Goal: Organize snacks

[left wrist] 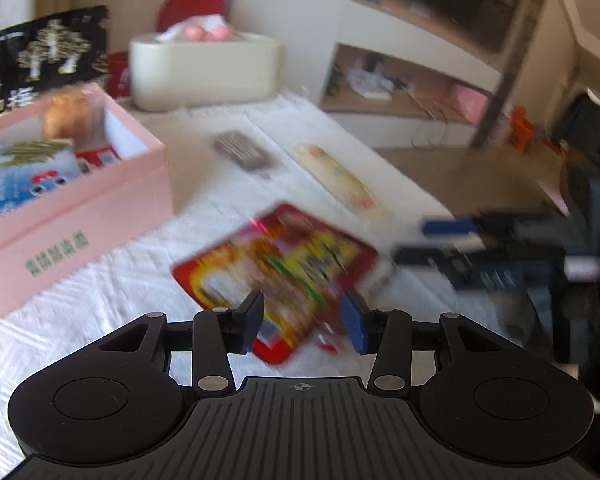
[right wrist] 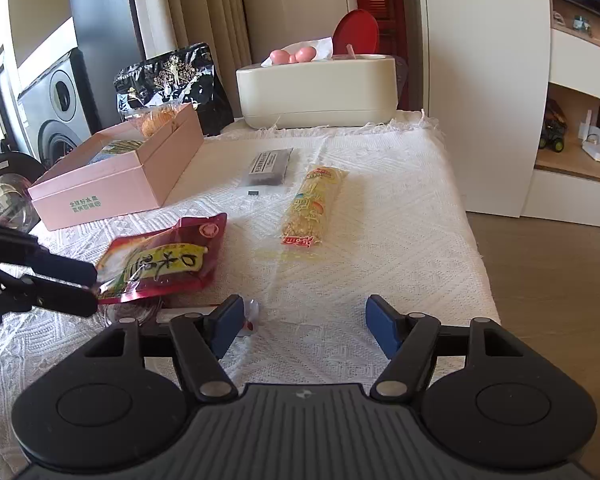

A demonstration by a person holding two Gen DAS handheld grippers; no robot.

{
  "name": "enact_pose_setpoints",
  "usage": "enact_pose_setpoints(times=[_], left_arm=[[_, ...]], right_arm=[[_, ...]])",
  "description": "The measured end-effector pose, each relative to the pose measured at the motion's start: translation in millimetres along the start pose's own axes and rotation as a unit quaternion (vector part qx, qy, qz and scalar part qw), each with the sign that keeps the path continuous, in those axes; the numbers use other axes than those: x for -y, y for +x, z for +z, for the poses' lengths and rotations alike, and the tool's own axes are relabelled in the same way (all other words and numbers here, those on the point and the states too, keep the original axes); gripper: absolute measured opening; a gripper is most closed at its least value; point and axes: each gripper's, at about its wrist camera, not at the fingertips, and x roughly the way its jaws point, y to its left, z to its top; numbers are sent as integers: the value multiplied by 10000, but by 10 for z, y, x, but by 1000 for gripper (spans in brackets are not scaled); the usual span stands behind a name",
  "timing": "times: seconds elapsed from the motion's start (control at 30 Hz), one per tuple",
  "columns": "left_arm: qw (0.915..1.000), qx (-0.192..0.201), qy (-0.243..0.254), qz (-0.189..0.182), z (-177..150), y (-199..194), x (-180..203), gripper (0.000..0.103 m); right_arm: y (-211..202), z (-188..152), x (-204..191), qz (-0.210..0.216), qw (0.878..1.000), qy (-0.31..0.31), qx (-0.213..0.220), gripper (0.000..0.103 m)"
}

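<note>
The left gripper (right wrist: 96, 286) clamps a red snack pouch (right wrist: 160, 264) by its edge; at its three o'clock, the right gripper (right wrist: 304, 326) gapes wide, empty, above the white cloth (right wrist: 400, 240).

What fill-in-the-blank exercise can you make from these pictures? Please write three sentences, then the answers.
1. The left gripper is shut on the edge of the ___ snack bag.
2. The right gripper is ___, with nothing between its jaws.
3. The long yellow packet lies on the white cloth, outside the ___ box.

Missing words: red; open; pink.
</note>
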Motion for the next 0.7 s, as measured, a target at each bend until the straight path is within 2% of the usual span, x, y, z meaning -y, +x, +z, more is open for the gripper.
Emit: enact_pose_setpoints(times=[0.07,0.17,0.23,0.33,0.43,0.47,0.53,0.57,0.6,0.67,0.7], left_arm=[[9991,215,-306,177,82,30,-127,48],[9962,430,-733,201,197,122,-346,48],[9953,495,-791,249,260,236,-423,48],[9957,525,-718,258,307,402,-488,48],[9959,394,-811,3,291,506,-571,48],[9957,300,-867,-142,287,545,-600,48],[9953,310,-858,-318,251,545,-626,47],[9944,291,-908,-462,236,535,-652,47],[9924,254,-1014,-649,216,518,-683,47],[9896,222,-1171,-799,146,457,-724,45],[9882,206,-1229,-894,103,411,-745,40]], right_arm=[[-77,-8,-12,107,9998,-22,175,69],[-182,44,-133,669,9972,-232,256,71],[-153,128,-245,996,9945,-266,188,72],[33,257,-368,1172,9931,-17,-84,72],[268,287,-341,1402,9867,582,-581,71],[304,271,-320,1456,9848,705,-626,69],[298,252,-316,1424,9862,623,-578,53],[297,239,-320,1404,9867,545,-603,41],[296,244,-308,1454,9861,525,-611,39],[295,275,-306,1518,9856,440,-608,37],[313,316,-310,1527,9858,361,-594,35]])
